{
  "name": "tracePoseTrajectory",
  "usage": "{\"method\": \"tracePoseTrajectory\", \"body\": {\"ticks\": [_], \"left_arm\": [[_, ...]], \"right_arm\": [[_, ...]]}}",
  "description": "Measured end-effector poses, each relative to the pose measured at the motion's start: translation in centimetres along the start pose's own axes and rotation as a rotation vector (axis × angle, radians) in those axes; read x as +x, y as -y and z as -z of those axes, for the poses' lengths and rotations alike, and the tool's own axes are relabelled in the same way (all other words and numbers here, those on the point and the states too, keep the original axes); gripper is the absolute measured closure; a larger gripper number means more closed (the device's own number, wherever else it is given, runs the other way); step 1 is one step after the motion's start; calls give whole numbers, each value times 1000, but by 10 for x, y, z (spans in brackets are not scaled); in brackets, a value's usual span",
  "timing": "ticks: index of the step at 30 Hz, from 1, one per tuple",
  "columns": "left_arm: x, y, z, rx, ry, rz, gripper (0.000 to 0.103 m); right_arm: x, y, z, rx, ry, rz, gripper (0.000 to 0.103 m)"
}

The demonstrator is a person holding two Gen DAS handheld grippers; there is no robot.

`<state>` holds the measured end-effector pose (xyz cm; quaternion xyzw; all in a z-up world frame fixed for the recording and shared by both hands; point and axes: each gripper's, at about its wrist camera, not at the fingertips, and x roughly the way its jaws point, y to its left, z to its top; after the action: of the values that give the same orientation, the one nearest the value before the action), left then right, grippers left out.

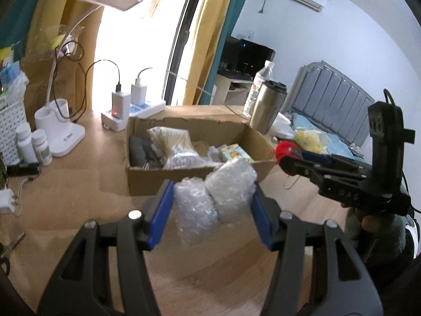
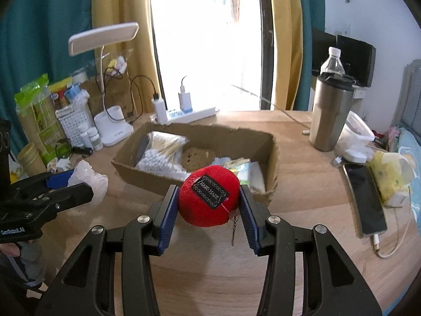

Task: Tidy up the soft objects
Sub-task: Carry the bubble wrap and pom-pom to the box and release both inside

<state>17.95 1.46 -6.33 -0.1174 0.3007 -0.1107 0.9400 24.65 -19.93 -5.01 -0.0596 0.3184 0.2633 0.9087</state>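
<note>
The right gripper [image 2: 208, 208] jaws clamp the red plush ball [image 2: 209, 196], the left gripper [image 1: 213, 210] jaws clamp the bubble wrap [image 1: 214, 197]. Both hang above the bench, the cardboard box [image 2: 200, 131] straight ahead, the ball nearer.

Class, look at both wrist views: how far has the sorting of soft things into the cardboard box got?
Done: the cardboard box already holds cotton swabs and other packets. In hand: the left gripper grips a bubble wrap bundle and the right gripper a red plush ball, both in front of the box, above the table. Left: dropping both into the box.
</note>
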Motion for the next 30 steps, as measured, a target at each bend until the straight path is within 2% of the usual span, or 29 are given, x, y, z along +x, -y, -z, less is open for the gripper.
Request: {"method": "tracePoseTrajectory", "body": {"ticks": [17, 30], "left_arm": [[28, 34, -32, 62, -3, -39, 45], [57, 44, -49, 90, -19, -7, 45]], "right_arm": [[-6, 63, -11, 83, 70, 7, 55], [0, 84, -23, 102, 89, 25, 55]]}}
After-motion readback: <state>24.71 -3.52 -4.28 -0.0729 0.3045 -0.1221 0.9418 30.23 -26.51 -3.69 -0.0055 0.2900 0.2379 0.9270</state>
